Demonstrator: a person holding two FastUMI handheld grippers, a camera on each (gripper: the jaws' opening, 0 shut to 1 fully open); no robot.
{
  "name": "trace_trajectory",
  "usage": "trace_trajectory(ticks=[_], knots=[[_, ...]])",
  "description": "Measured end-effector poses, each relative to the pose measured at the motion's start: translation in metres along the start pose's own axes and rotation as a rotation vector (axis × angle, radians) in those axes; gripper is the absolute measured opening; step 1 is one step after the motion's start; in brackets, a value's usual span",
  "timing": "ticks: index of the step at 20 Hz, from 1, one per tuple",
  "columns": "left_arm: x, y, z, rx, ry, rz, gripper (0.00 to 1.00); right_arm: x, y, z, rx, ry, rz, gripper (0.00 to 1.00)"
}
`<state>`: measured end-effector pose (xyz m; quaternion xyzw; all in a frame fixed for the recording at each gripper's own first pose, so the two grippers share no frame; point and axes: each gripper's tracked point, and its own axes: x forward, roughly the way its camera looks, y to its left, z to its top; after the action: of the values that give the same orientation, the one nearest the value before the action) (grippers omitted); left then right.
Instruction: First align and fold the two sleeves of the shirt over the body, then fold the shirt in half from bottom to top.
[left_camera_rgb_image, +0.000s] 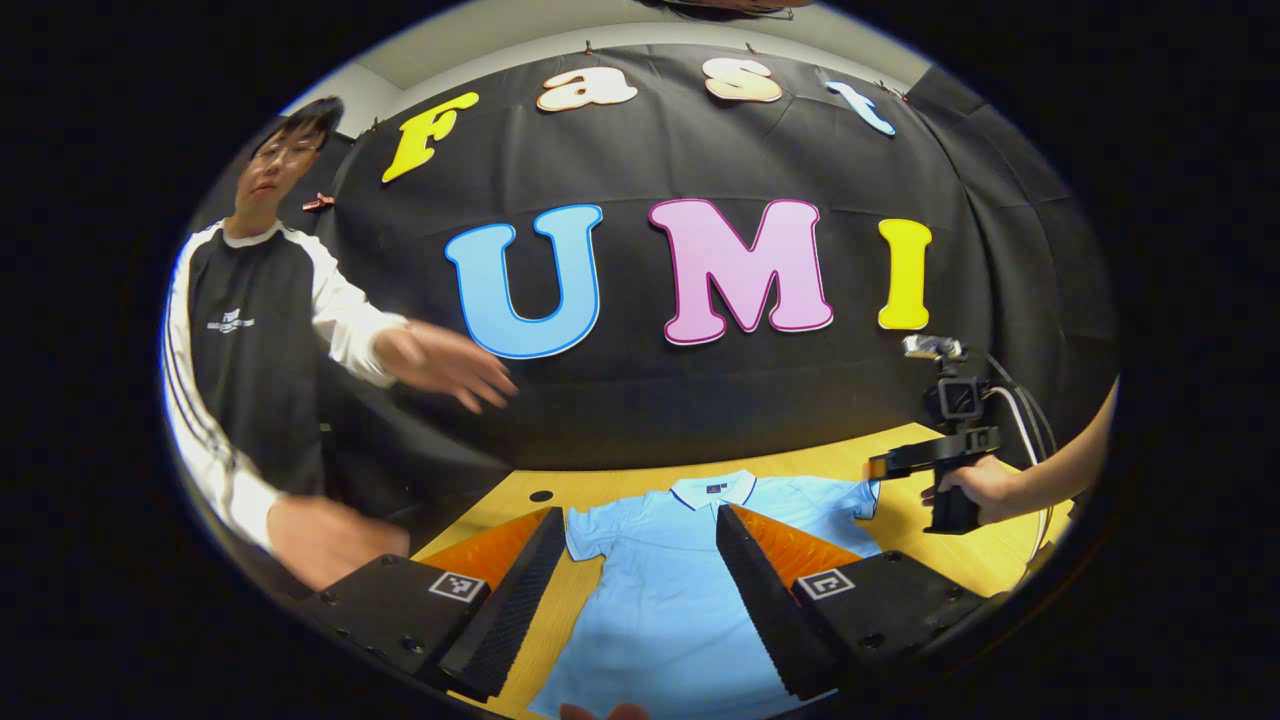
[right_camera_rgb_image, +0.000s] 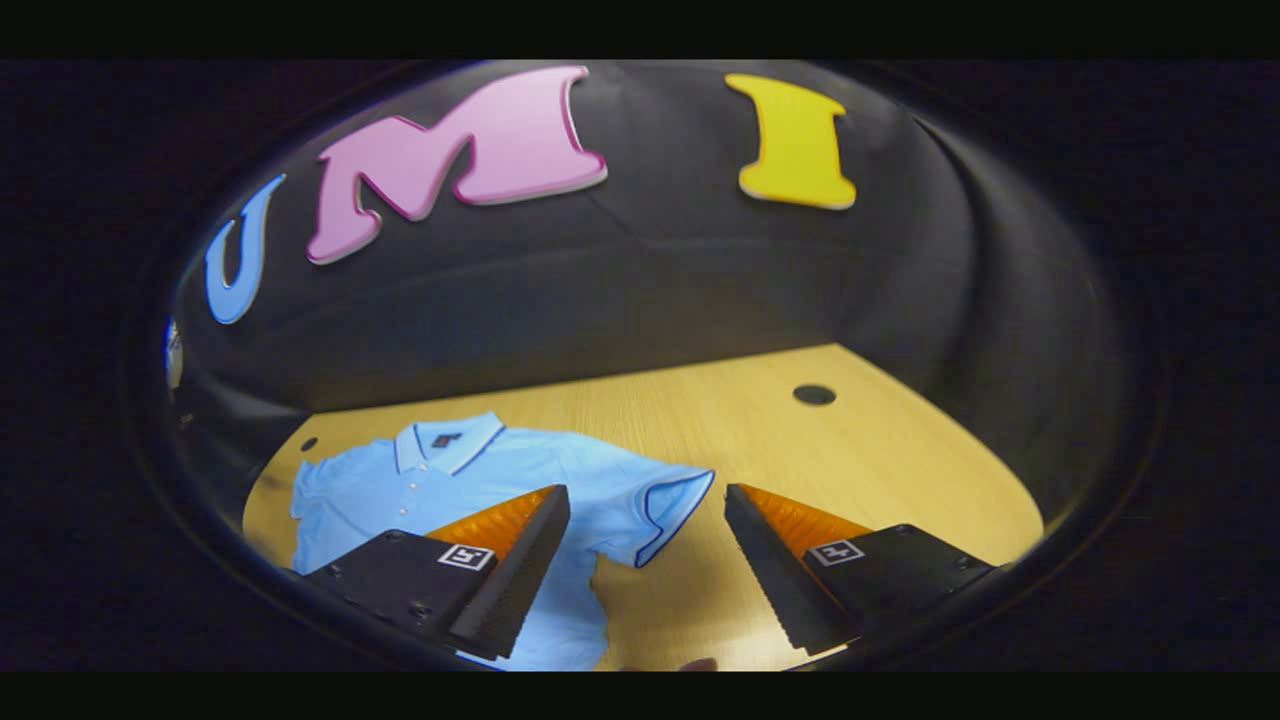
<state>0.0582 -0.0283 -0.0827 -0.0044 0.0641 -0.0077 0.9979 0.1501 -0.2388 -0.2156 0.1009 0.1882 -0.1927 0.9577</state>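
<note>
Here, a wooden table (right_camera_rgb_image: 880, 450) stands before the black cloth wall (right_camera_rgb_image: 700, 290), and a light blue polo shirt (left_camera_rgb_image: 660, 590) lies flat on it, collar toward the wall, both short sleeves spread out to the sides. A person (left_camera_rgb_image: 240, 370) in a black and white top stands at the table's far left in the left gripper view, one hand stretched over it. The left gripper (left_camera_rgb_image: 640, 590) hangs above the shirt's body, its jaws wide apart and holding nothing. The right gripper (right_camera_rgb_image: 650, 575) is likewise wide open and empty, poised over the shirt's sleeve (right_camera_rgb_image: 670, 515), whose dark-trimmed cuff lies between the two fingers. In the left gripper view the right gripper is seen beyond that sleeve, gripped by a hand (left_camera_rgb_image: 985, 490).
</note>
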Motion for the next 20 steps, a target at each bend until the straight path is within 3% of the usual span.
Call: trace_trajectory(ticks=[4, 7, 10, 13, 20], knots=[[-0.007, -0.005, 0.035, -0.017, -0.080, -0.017, 0.97, -0.182, 0.057, 0.102, -0.090, -0.352, 0.094, 0.97], [-0.012, -0.011, 0.054, -0.014, -0.129, -0.051, 0.97, -0.270, 0.072, 0.132, -0.154, -0.567, 0.071, 0.99], [-0.019, -0.014, 0.067, -0.004, -0.162, -0.082, 0.97, -0.284, 0.089, 0.112, -0.141, -0.529, 0.105, 0.95], [-0.025, -0.010, 0.071, -0.003, -0.178, -0.091, 0.97, -0.275, 0.090, 0.110, -0.086, -0.475, 0.107, 0.98], [-0.036, -0.003, 0.078, 0.003, -0.192, -0.087, 0.97, -0.303, 0.100, 0.136, -0.097, -0.578, 0.122, 0.98]])
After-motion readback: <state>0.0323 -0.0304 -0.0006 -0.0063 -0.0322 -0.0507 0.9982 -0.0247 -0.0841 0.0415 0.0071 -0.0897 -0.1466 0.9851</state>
